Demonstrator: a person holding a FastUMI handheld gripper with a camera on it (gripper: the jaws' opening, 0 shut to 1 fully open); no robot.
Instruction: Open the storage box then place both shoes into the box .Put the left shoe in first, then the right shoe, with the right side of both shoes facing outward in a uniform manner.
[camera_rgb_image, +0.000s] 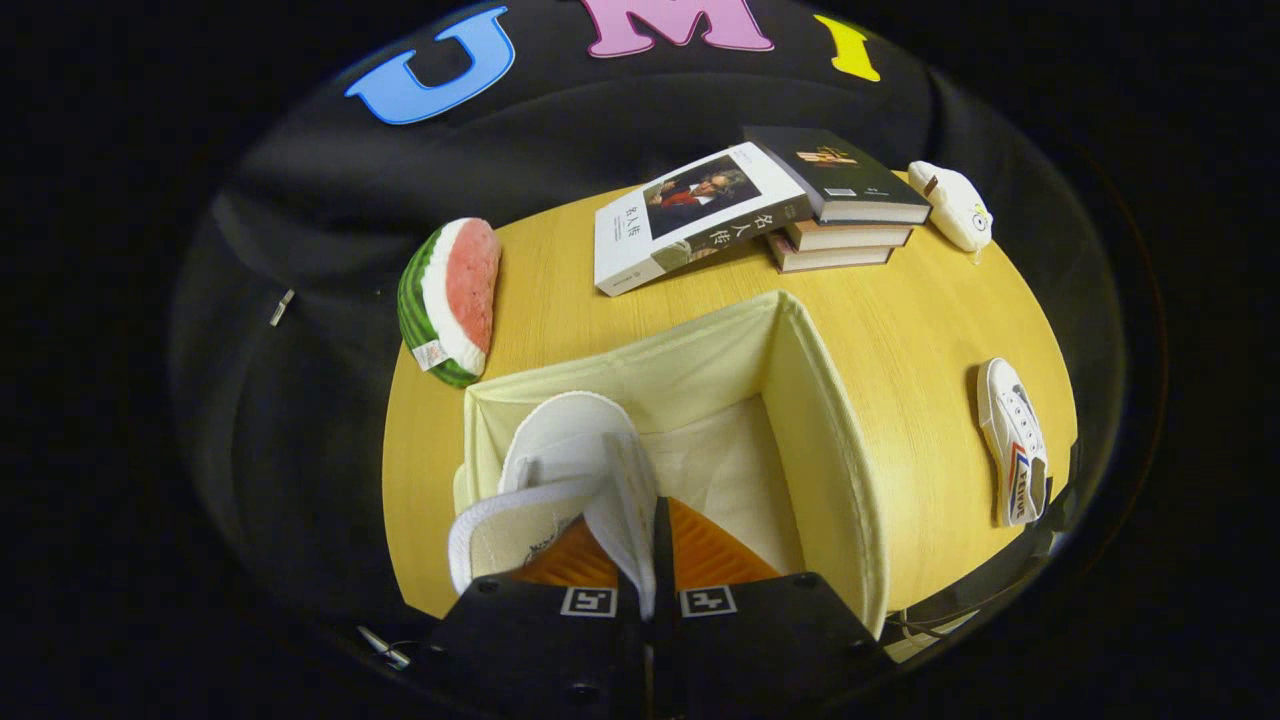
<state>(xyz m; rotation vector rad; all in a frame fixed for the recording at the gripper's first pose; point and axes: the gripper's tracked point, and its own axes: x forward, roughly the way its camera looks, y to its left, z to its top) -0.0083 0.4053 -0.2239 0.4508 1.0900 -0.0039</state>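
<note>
Gripper-mounted fisheye looks steeply down along the gripper, held close above the open storage box; tabletop spreads beyond, stacked books far off at 1 o'clock.

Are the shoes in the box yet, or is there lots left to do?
Done: the storage box stands open on the table. In hand: the gripper is shut on the first shoe, its fingers pinching the shoe's edge, held over the open box, not yet let go. Left: setting this shoe down inside, then fetching the second shoe, which lies on the table beside the box.
</note>
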